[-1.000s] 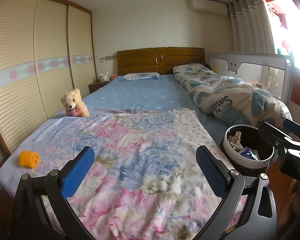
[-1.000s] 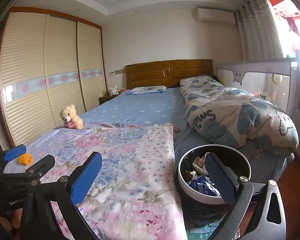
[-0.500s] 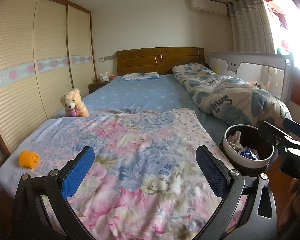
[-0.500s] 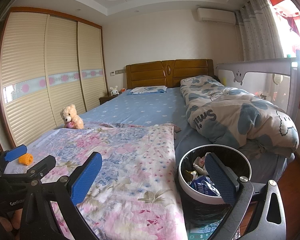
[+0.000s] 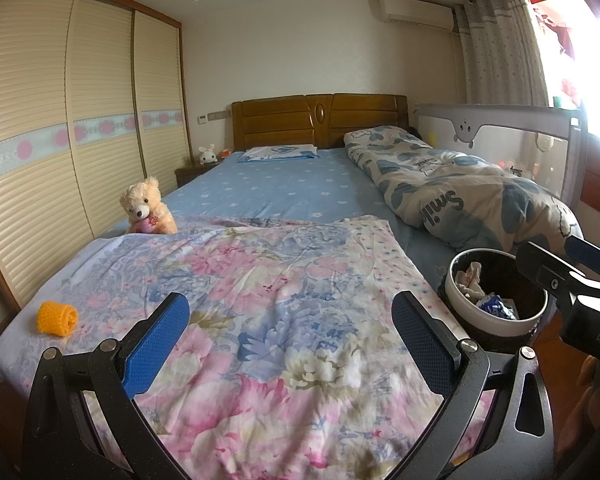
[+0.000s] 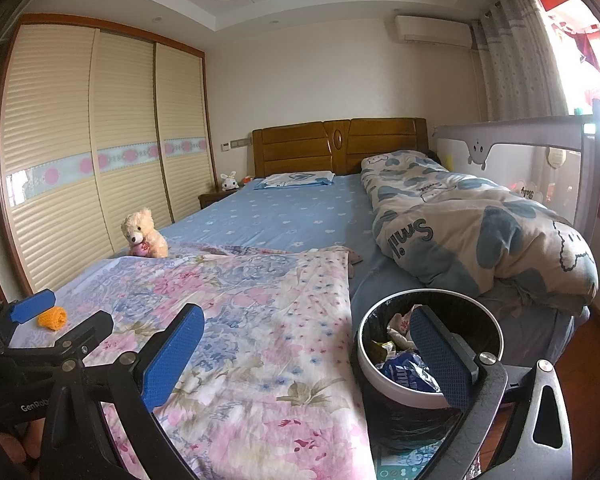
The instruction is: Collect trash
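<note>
Blue-sheeted bed [image 5: 284,196], both grippers held over its foot, bin beside it.

Floral pink-and-blue blanket [image 5: 260,300] covers the near end of the bed; a rolled blue-and-cream quilt [image 5: 460,188] lies along its right side against a grey bed rail [image 5: 496,120]. Trash bin [image 6: 428,364], black with a white rim, stands on the floor just beside the bed's right foot corner; crumpled paper and a blue wrapper [image 6: 408,368] lie inside. Left gripper [image 5: 292,344]: jaws wide apart, empty, over the blanket. Right gripper [image 6: 304,360]: jaws wide apart, empty, right finger in line with the bin opening. Teddy bear [image 5: 146,208] sits at the blanket's far left edge. Orange knitted roll [image 5: 57,319] lies on the bed's near left corner, well apart from the bin.
</note>
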